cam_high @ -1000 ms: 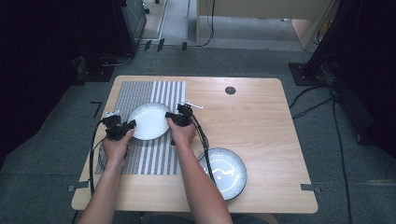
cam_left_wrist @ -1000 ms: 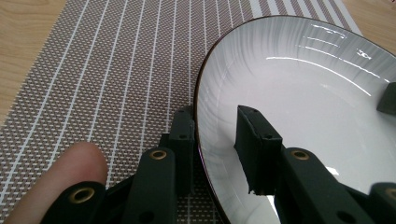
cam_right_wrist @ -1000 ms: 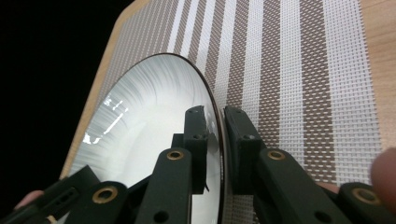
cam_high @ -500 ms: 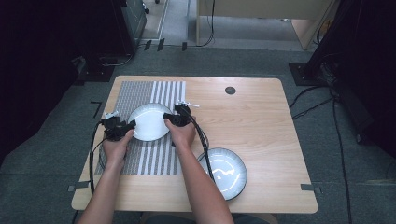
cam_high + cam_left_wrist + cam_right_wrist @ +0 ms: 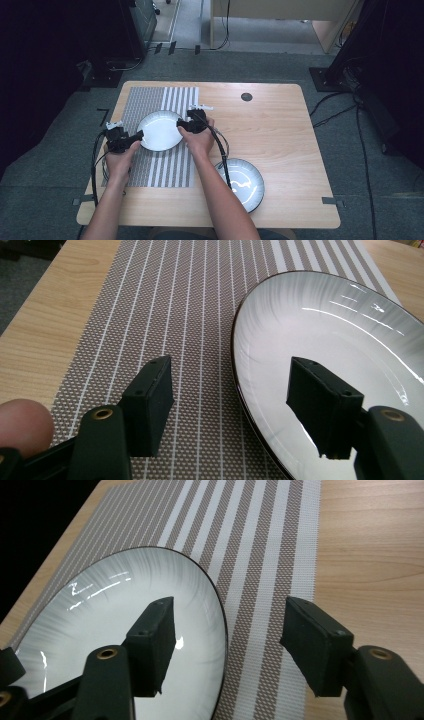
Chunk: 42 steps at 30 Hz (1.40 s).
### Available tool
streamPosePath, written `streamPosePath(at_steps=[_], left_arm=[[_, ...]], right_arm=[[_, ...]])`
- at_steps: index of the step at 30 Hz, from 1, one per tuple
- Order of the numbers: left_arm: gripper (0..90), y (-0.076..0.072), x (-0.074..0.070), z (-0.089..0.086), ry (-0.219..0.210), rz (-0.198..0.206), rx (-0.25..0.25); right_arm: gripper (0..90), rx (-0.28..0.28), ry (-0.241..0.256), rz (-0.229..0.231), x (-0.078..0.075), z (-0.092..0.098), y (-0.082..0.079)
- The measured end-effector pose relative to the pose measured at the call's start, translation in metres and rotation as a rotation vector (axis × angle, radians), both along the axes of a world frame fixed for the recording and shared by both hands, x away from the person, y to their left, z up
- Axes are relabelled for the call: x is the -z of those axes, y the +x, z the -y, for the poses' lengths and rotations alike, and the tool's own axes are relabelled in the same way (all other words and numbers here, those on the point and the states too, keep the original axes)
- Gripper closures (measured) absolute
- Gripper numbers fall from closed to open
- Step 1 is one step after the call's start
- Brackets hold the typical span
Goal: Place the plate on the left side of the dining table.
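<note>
A white plate (image 5: 160, 131) with a dark rim lies on a striped brown-and-white placemat (image 5: 150, 170). My left gripper (image 5: 136, 136) is at the plate's left edge and my right gripper (image 5: 182, 126) at its right edge. In the left gripper view the gripper (image 5: 235, 390) is open, with one jaw over the plate (image 5: 325, 340) and the other over the placemat (image 5: 165, 315), so the rim lies between them. In the right gripper view the gripper (image 5: 230, 635) is likewise open astride the rim of the plate (image 5: 125, 605).
A second, grey-white plate (image 5: 242, 182) rests on the bare wooden table (image 5: 280, 130) near the front edge, right of my right forearm. A small black disc (image 5: 246, 97) sits in the tabletop at the back. Cables trail from both grippers.
Both hands and the plate stand almost as before; the right gripper has edged slightly to the left.
</note>
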<state>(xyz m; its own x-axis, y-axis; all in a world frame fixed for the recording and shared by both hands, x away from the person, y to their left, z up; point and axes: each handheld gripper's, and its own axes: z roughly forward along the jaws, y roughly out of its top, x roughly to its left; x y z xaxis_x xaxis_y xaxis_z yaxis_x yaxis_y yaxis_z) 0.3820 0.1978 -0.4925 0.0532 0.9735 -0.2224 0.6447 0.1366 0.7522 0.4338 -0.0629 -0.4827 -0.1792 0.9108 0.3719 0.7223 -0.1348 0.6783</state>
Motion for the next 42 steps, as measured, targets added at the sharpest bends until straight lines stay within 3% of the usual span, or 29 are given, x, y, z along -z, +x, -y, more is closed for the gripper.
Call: streamPosePath(at_steps=[3, 7, 9, 14, 22, 31, 42], left_arm=[[31.6, -0.002, -0.001, 0.000, 0.002, 0.003, -0.001], [27.1, -0.007, -0.005, -0.003, 0.008, 0.004, -0.005], [25.3, -0.010, -0.007, -0.004, 0.003, 0.004, -0.003], [23.1, -0.019, -0.009, -0.004, 0.018, 0.004, 0.011], [21.5, -0.035, -0.012, -0.008, 0.034, 0.013, 0.012], [20.7, -0.052, -0.012, -0.016, 0.027, 0.026, 0.001], [18.9, -0.079, -0.010, -0.016, 0.041, 0.050, 0.021]], right_arm=[[32.8, 0.003, -0.005, 0.002, -0.004, 0.004, -0.003], [29.4, 0.011, -0.035, 0.038, -0.014, 0.015, -0.010], [28.5, 0.004, -0.062, 0.027, -0.018, 0.021, -0.014], [28.2, -0.007, -0.040, 0.046, -0.025, 0.039, -0.023], [27.6, -0.020, -0.079, 0.058, -0.025, 0.069, -0.043], [25.5, -0.037, -0.069, 0.084, -0.029, 0.091, -0.060], [24.1, -0.038, -0.132, 0.136, -0.037, 0.123, -0.086]])
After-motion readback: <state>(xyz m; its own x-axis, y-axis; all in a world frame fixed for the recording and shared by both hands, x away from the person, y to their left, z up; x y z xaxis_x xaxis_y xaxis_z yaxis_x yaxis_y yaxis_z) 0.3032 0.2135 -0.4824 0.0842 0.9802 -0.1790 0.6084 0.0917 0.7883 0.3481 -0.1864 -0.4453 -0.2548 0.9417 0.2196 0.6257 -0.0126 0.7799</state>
